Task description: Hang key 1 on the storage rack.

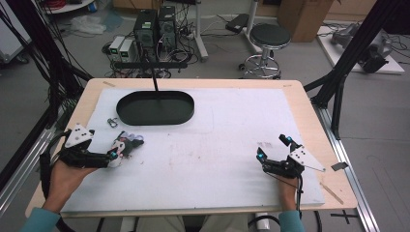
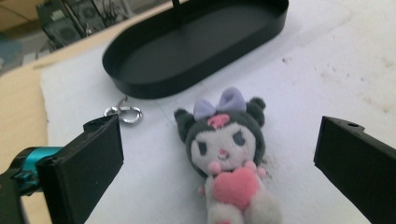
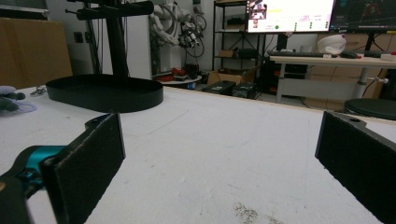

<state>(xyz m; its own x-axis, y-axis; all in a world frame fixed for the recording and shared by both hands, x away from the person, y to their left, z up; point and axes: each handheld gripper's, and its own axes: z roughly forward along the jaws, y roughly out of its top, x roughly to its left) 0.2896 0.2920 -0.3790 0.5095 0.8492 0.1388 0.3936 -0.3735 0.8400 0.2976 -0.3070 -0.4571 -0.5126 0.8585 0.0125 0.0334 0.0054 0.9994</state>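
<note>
1. The plush (image 2: 226, 154) lies face up on the white mat (image 1: 217, 159), near the table's left edge and just this side of the black tray (image 1: 154, 108). A small metal clasp (image 2: 123, 113) lies on the mat to its left, between plush and tray.
2. The left gripper (image 1: 116, 153) has its jaws spread wide, one on each side of the plush, and holds nothing yet. The step in hand looks like the pickup.
3. To do it well, lower until the pads bracket the body or head, then close on the soft bulk, not the bow or an ear.
4. Whether a cord joins the clasp to the plush is hard to tell; lift slowly in case it drags.
5. The right gripper (image 1: 275, 149) rests wide open and empty on the mat at the near right, well apart. It can stay there.
</note>
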